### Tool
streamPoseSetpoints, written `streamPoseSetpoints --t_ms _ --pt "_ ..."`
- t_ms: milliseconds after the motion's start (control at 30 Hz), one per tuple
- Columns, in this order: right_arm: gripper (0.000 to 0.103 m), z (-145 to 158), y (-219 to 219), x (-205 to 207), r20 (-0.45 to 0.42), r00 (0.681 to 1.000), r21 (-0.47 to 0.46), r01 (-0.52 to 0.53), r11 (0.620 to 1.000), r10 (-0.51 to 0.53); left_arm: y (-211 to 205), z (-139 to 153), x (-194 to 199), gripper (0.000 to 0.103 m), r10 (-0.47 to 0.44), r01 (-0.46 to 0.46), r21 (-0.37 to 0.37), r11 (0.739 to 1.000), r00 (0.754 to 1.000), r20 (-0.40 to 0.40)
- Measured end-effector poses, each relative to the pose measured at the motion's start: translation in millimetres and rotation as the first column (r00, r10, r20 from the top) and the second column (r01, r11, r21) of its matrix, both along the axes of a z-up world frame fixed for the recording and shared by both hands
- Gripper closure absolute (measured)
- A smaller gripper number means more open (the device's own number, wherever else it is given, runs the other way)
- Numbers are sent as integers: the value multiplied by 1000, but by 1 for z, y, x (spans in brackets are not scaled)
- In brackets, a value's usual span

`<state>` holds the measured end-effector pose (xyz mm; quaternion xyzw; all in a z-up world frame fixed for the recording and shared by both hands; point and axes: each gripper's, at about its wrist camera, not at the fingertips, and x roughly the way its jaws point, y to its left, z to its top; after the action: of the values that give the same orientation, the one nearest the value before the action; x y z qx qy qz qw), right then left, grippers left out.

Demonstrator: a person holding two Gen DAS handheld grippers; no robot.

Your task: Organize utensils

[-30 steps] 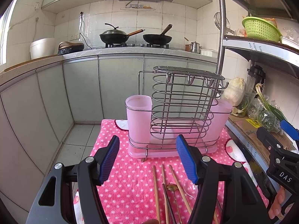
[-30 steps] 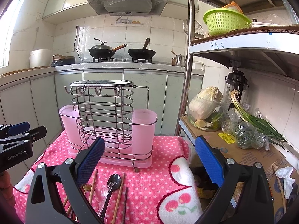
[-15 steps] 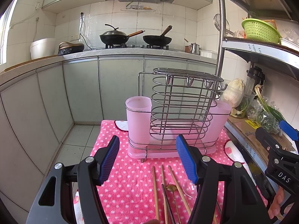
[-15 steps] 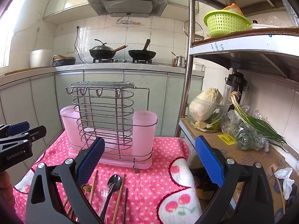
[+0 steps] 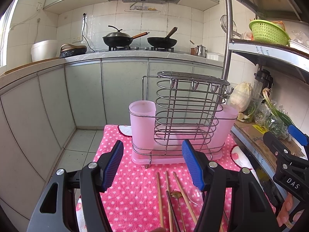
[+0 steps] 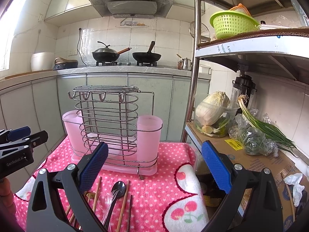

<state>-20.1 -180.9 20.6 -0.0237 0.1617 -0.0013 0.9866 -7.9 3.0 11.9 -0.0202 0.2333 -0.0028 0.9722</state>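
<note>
From the left wrist, the left tongs (image 5: 153,164) hang wide apart and empty over a pink dotted towel (image 5: 133,189). Below them lie several wooden chopsticks (image 5: 160,199), long axes running from the camera toward the rack (image 5: 185,116), tips fanned a little. Among them is a dark thin utensil (image 5: 171,208) and a small brass-coloured piece (image 5: 175,194); I cannot tell what it is. A clear spoon bowl (image 5: 195,193) shows faintly beside the right finger. The near ends of all of them are cut off by the frame edge. The rack stands upright at the far end of the towel: a wire cage with hooks along the top, a frosted pink cup (image 5: 142,123) at each end, on a pink tray. The right tongs (image 5: 285,145) reach in from the right edge, only partly seen.

From the right wrist, the right tongs (image 6: 154,162) are also spread wide, holding nothing. A dark metal spoon (image 6: 117,189) lies bowl toward the rack (image 6: 108,119), handle running back to the camera. Chopsticks (image 6: 124,201) lie either side of it, roughly parallel, their lower ends hidden behind the left finger or cut off. The clear spoon is hard to make out here. The left tongs (image 6: 21,141) poke in at the left edge. To the right, a shelf (image 6: 241,154) carries cabbage (image 6: 210,108) and scallions (image 6: 270,129).
</note>
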Motion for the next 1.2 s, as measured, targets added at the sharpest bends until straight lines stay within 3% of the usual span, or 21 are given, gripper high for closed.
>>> streamPoseSetpoints --t_ms 833,1000,1200 --pt "5 -9 -3 6 -44 999 -7 9 1000 -9 2 -13 9 40 -20 19 -4 1000 998 -56" --pt "5 -16 -9 14 -121 992 21 -13 1000 16 12 -20 16 40 -28 25 -25 999 994 -110" --pt "5 -32 -27 33 -258 964 130 -25 991 58 36 -36 33 41 -67 46 -94 994 970 -233"
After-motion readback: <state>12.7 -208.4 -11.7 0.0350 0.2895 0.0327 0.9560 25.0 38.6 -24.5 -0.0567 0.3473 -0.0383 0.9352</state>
